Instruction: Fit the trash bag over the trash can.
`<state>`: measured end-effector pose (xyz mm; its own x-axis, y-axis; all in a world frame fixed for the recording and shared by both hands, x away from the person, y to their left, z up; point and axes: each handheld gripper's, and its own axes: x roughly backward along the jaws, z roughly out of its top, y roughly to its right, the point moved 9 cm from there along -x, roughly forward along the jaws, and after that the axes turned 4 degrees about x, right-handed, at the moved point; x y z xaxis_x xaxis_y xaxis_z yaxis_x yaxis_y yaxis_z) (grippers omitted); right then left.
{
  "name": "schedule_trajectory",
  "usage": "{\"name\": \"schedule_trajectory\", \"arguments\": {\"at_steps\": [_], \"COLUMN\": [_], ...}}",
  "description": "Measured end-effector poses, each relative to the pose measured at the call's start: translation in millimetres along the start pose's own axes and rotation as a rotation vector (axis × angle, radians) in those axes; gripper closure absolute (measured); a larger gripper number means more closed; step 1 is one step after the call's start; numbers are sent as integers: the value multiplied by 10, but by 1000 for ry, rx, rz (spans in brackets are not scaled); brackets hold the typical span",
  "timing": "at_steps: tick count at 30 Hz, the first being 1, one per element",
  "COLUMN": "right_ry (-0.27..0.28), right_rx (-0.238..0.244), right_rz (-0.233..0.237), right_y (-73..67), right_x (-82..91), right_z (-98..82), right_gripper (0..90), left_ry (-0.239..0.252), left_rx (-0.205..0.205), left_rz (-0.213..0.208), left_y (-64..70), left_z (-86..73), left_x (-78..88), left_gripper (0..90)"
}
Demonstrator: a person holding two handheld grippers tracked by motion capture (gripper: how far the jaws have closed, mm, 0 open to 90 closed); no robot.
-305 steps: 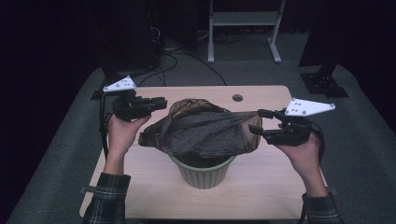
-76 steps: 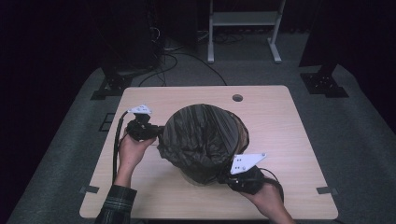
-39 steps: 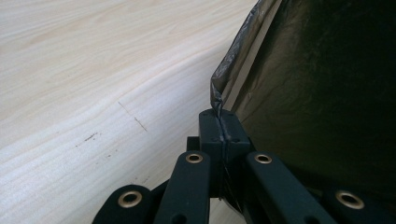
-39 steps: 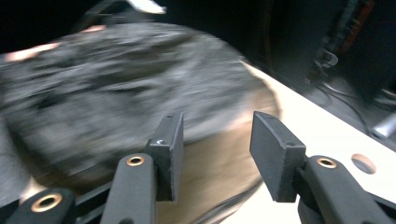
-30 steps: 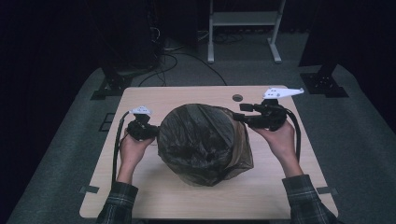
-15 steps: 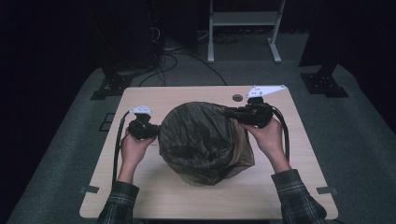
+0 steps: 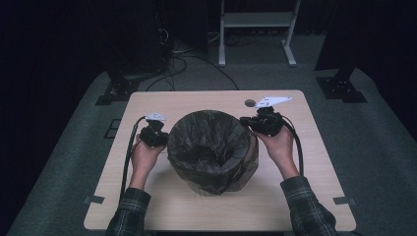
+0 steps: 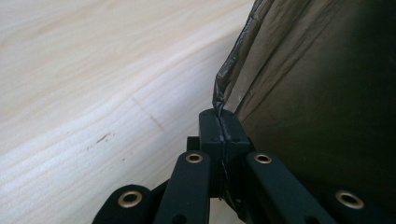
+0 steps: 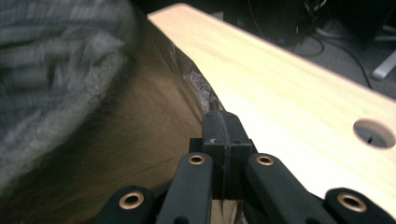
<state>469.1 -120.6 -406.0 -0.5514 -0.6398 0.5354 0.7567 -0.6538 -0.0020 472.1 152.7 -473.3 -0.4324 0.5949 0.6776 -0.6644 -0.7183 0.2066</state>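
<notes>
Pale wooden table (image 7: 314, 196) (round cable hole (image 7: 250, 103)), metal stand (image 7: 255, 19) behind.

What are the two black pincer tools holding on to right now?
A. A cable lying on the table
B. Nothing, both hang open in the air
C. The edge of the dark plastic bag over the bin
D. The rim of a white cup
C: the left gripper and the right gripper each have their jaws pressed shut on a fold of the bag, one at each side of the bin.
</notes>
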Motion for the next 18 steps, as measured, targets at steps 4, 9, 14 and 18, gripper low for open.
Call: {"name": "schedule_trajectory", "arguments": {"at_steps": [4, 9, 14, 18], "right_ry": [-57, -119, -94, -40], "right_rx": [-11, -24, -23, -24], "right_rz": [-6, -14, -13, -52], "right_y": [19, 46, 55, 102], "right_x": [-173, -345, -313, -144], "right_z": [-222, -467, -450, -291], "right_gripper": [899, 899, 864, 563], "left_ry": [-42, -66, -19, 59], "left_rx": [4, 13, 2, -14], "left_rz": [26, 40, 27, 45], "left_y": [-56, -96, -102, -127], "left_z": [-89, -184, -163, -92], "left_x": [-98, -165, -102, 125], "left_gripper": [900, 899, 772, 541]}}
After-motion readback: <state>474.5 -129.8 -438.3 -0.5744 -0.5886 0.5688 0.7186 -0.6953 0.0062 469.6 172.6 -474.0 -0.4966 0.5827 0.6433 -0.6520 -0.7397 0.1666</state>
